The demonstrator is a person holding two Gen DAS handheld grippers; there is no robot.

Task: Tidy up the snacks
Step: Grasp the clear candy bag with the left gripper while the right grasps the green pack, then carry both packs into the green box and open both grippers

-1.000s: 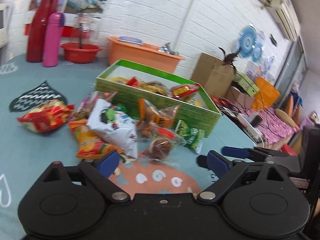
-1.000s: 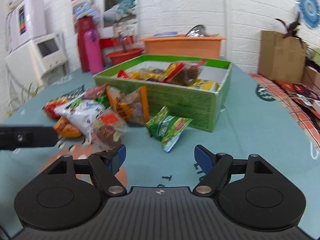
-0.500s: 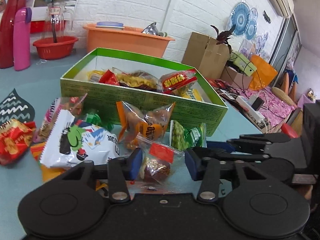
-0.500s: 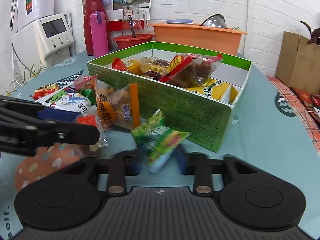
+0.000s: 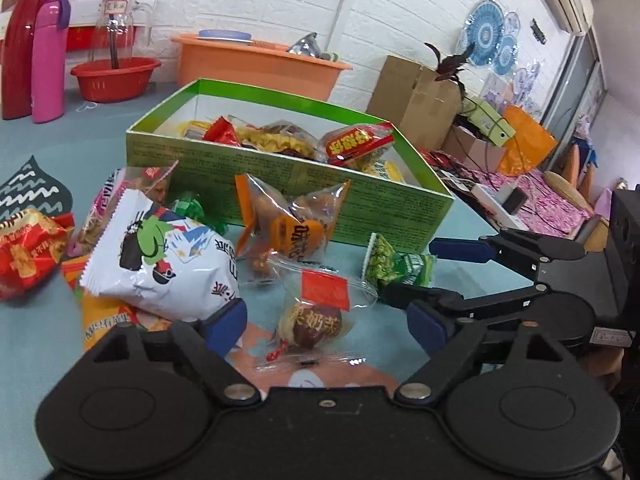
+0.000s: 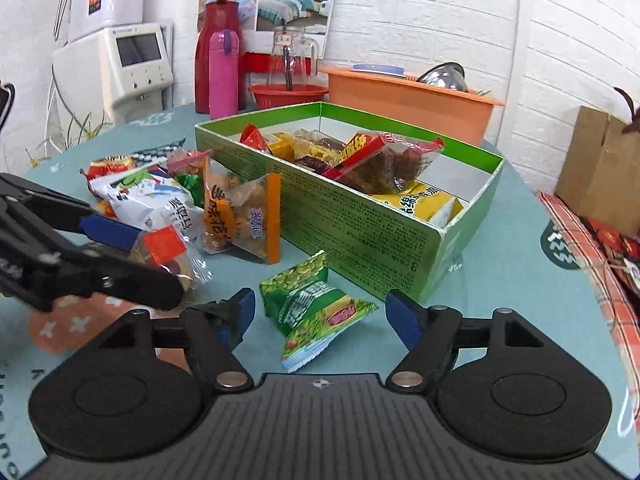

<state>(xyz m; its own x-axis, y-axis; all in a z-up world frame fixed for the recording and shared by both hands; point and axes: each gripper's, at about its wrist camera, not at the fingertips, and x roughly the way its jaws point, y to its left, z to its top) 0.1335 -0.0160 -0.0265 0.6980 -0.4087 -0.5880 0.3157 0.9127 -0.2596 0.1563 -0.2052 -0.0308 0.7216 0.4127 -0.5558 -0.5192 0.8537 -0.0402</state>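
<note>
A green cardboard box (image 5: 360, 200) (image 6: 360, 232) on the teal table holds several snack packets. More packets lie loose in front of it. My left gripper (image 5: 324, 322) (image 6: 136, 260) has its jaws opening wide around a clear packet with a red label (image 5: 316, 316) (image 6: 168, 252), and the pads stand off it. My right gripper (image 6: 320, 310) (image 5: 416, 270) also has its jaws opening, on either side of a green pea packet (image 6: 316, 312) (image 5: 400, 268) that lies untouched on the table. A white bag (image 5: 168, 264) and an orange-edged clear packet (image 5: 288, 224) lie beside them.
A red packet (image 5: 28, 248) lies at the far left. Behind the box stand a pink flask (image 5: 48, 60), a red basin (image 5: 116, 78) and an orange tub (image 5: 260, 62). A cardboard box (image 5: 416, 96) is at the right, a white appliance (image 6: 132, 68) at the left.
Both grippers came closer to the loose snacks. Half a second ago their fingers had drawn in around the clear packet and the green packet; now both stand wide apart again, with the packets on the table.
</note>
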